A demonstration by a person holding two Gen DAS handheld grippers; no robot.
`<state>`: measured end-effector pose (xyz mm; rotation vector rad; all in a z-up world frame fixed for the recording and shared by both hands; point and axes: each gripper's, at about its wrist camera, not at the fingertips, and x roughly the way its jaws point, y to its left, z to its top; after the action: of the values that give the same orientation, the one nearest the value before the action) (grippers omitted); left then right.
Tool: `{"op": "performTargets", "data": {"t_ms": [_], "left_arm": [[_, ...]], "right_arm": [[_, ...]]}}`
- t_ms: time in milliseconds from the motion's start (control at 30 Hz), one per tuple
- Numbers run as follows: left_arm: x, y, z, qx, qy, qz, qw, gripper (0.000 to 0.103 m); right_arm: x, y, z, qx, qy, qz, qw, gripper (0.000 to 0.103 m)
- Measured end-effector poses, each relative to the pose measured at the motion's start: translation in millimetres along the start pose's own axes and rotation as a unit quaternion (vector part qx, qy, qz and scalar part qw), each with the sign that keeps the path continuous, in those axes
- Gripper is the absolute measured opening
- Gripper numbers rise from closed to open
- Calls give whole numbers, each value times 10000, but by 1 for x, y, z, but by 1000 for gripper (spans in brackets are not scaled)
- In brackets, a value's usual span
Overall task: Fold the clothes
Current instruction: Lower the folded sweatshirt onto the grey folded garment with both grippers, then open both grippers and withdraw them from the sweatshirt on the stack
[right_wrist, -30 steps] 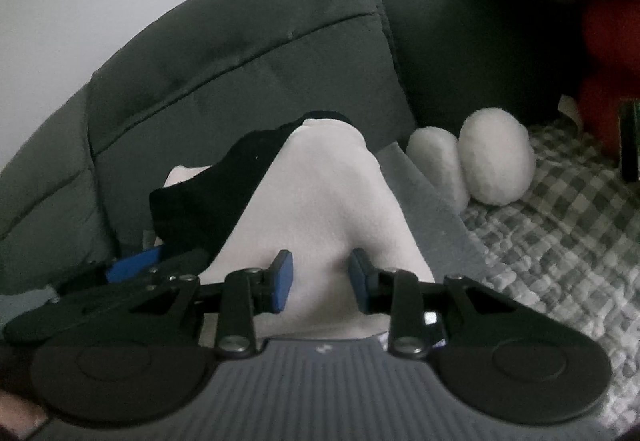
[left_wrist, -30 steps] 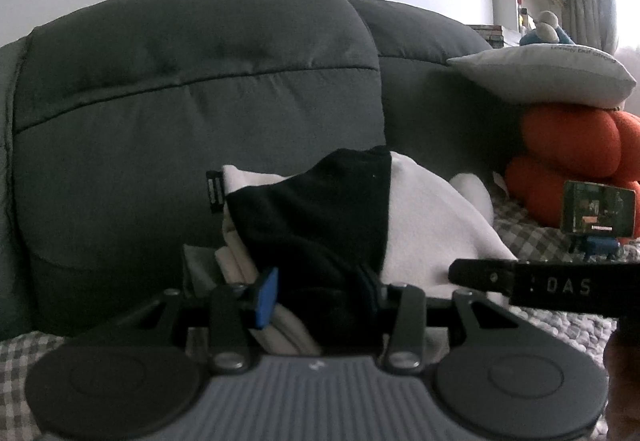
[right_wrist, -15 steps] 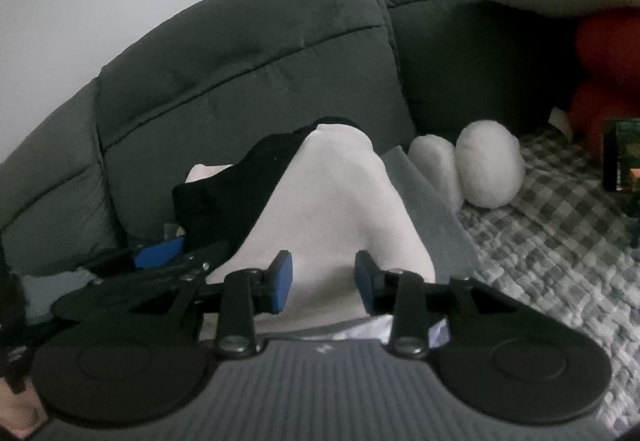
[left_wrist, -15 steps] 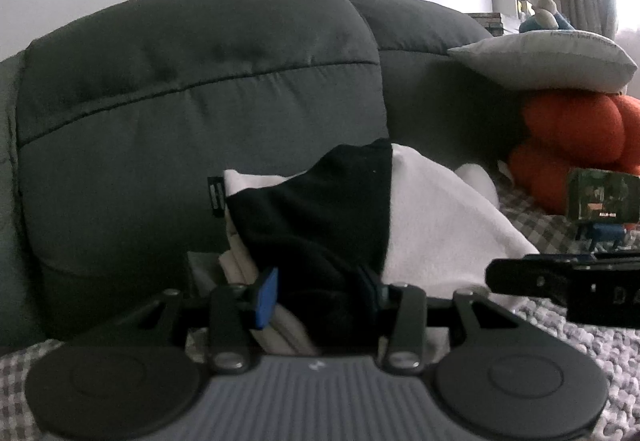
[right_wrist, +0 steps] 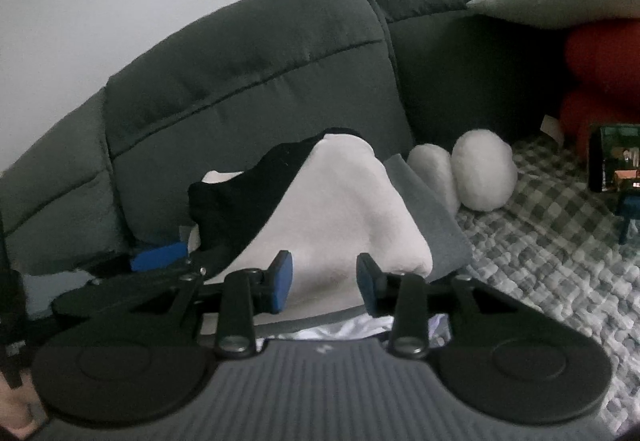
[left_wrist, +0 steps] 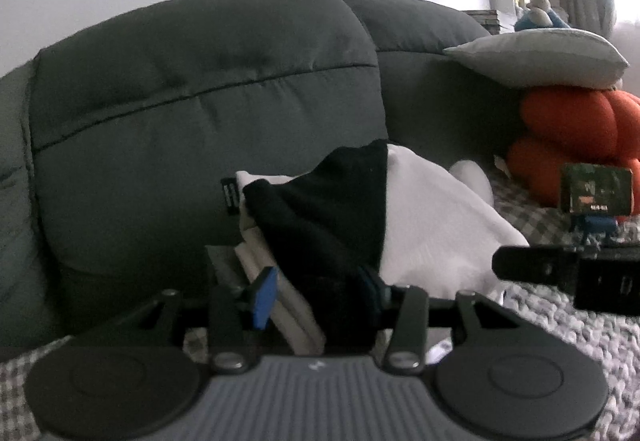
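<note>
A stack of folded clothes leans on the dark grey sofa back (left_wrist: 180, 129): a black garment (left_wrist: 328, 209), a white garment (left_wrist: 432, 217) and pale folded layers (left_wrist: 256, 257). My left gripper (left_wrist: 316, 295) stands open, its blue pads either side of the black garment's lower edge, with the left pad's face bare. In the right wrist view the white garment (right_wrist: 344, 209) lies over a grey one (right_wrist: 432, 217). My right gripper (right_wrist: 324, 283) is open, the white cloth showing behind the gap. Each gripper also shows in the other's view: the right gripper (left_wrist: 560, 273) and the left gripper (right_wrist: 160, 255).
White plush lumps (right_wrist: 484, 169) lie right of the stack on a checked blanket (right_wrist: 552, 241). A grey pillow (left_wrist: 540, 57) rests on orange cushions (left_wrist: 580, 133) at the far right. A small dark box on a blue stand (left_wrist: 596, 189) sits nearby.
The right gripper's pads have spread apart from the white garment and it has drawn back a little. The left gripper and the stack look much the same.
</note>
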<state>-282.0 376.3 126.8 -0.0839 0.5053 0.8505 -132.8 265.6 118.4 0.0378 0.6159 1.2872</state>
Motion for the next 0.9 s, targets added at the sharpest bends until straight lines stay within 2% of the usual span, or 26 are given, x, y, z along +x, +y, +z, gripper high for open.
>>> {"op": "performTargets", "data": {"t_ms": [333,600,900], "left_arm": [[-26,5,-7,-162,77,52,9998,47],[-39,0,-7,-112,332,241,9991,52],[-47,-8,-11,-51,857,417,9954,55]], "right_arm": [[-14,6,-13,-113,73,67,9999,41],[-18,-1,-26,187,194,230,9994,43],[-13,13,-54,-522,776,44,9956,49]]}}
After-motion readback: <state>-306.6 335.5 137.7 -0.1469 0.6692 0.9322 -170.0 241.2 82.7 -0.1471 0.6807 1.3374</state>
